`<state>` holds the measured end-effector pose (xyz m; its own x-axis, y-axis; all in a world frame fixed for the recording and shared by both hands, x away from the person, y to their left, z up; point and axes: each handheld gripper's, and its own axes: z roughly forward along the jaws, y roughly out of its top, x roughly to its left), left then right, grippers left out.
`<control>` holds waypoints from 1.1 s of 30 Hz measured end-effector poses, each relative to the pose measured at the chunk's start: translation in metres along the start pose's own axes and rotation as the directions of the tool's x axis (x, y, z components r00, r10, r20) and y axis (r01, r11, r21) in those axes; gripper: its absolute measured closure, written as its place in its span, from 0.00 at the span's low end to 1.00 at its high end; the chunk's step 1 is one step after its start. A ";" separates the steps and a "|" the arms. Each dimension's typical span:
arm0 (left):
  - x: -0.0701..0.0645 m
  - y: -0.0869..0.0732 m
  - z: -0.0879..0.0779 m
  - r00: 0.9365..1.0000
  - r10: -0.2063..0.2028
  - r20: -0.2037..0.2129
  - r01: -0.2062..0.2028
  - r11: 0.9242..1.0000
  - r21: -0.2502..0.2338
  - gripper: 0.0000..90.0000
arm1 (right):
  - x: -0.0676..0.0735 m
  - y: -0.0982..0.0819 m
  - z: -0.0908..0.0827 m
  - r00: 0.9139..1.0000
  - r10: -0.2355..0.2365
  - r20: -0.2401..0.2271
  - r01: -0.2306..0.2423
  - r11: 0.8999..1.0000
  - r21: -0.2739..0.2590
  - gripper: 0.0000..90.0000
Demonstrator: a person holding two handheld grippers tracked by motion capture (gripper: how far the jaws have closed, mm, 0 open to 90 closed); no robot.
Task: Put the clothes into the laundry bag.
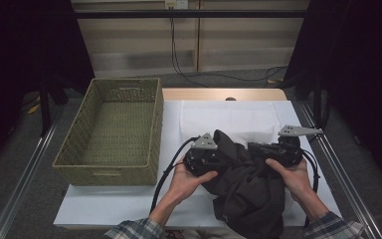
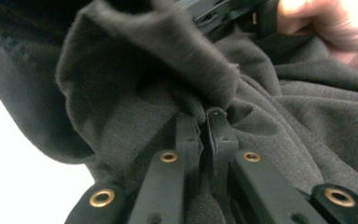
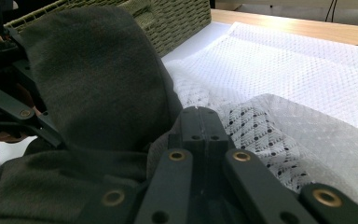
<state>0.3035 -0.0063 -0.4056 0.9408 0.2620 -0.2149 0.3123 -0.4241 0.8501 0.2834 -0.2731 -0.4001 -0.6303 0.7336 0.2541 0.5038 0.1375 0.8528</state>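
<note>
With both sets of jaws pinched tight, the left gripper [image 1: 218, 155] and the right gripper [image 1: 252, 149] each clamp a fold of the dark grey, soft knitted garment [image 1: 246, 191], apparently so that the cloth hangs between two hold points and can be carried or spread. From the left gripper view its jaws stand almost closed with a thin ridge of fabric nipped between the pads [image 2: 188, 135]. From the right gripper view those jaws meet flat on each other, and the dark cloth bunches against their near left side; I judge the grip sits on an edge tucked under them, though the pinch point itself is hidden.

Garment position: near middle of the table, its upper part lifted between the two tools, its lower part draped over the near edge toward the person.

Under it lies a white textured cloth [image 1: 229, 119], plus a pale dotted mesh fabric [image 3: 265, 135] just right of the right jaws.

Olive-green woven rectangular basket [image 1: 110, 169] sits at the left, empty, touching the table's left side. Likely destination for the garment, hence the two-point hold.
</note>
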 end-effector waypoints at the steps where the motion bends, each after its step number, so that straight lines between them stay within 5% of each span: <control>1: -0.001 0.002 0.003 1.000 0.003 0.007 -0.002 1.000 -0.003 0.95 | 0.000 0.000 0.000 1.000 0.000 0.000 0.000 1.000 0.001 1.00; 7: -0.006 0.010 0.027 0.999 -0.004 0.034 0.004 1.000 0.006 0.95 | -0.001 -0.001 0.004 1.000 0.011 -0.011 -0.011 1.000 0.008 1.00; 14: -0.005 -0.003 0.051 0.998 0.011 0.065 -0.016 0.997 0.073 0.96 | 0.005 0.004 0.005 0.999 0.003 -0.035 -0.003 1.000 -0.009 1.00; 19: -0.004 -0.007 0.063 0.999 0.040 0.035 -0.044 0.989 0.142 0.97 | 0.012 0.013 -0.006 0.999 0.001 -0.049 -0.004 0.999 -0.047 1.00; 22: -0.003 -0.008 0.066 0.996 0.078 -0.038 -0.070 0.979 0.189 0.97 | 0.013 0.015 -0.009 0.998 0.010 -0.057 -0.013 0.998 -0.056 1.00; 24: -0.001 -0.010 0.070 0.998 0.038 -0.059 -0.029 0.989 0.148 0.97 | 0.016 0.013 -0.010 0.998 0.006 -0.061 -0.009 0.999 -0.046 1.00; 27: 0.002 -0.011 0.065 0.998 0.034 -0.052 -0.028 0.993 0.115 0.95 | 0.020 0.007 -0.008 0.998 -0.015 -0.059 0.014 1.000 -0.011 1.00; 33: 0.010 -0.015 0.031 1.000 -0.025 -0.020 0.025 0.999 0.028 0.73 | 0.013 0.000 -0.006 0.999 -0.013 -0.052 0.013 1.000 0.005 1.00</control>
<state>0.3124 -0.0241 -0.4352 0.9301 0.2894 -0.2263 0.3394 -0.4416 0.8305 0.2714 -0.2677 -0.3937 -0.6665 0.6961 0.2669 0.4985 0.1500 0.8538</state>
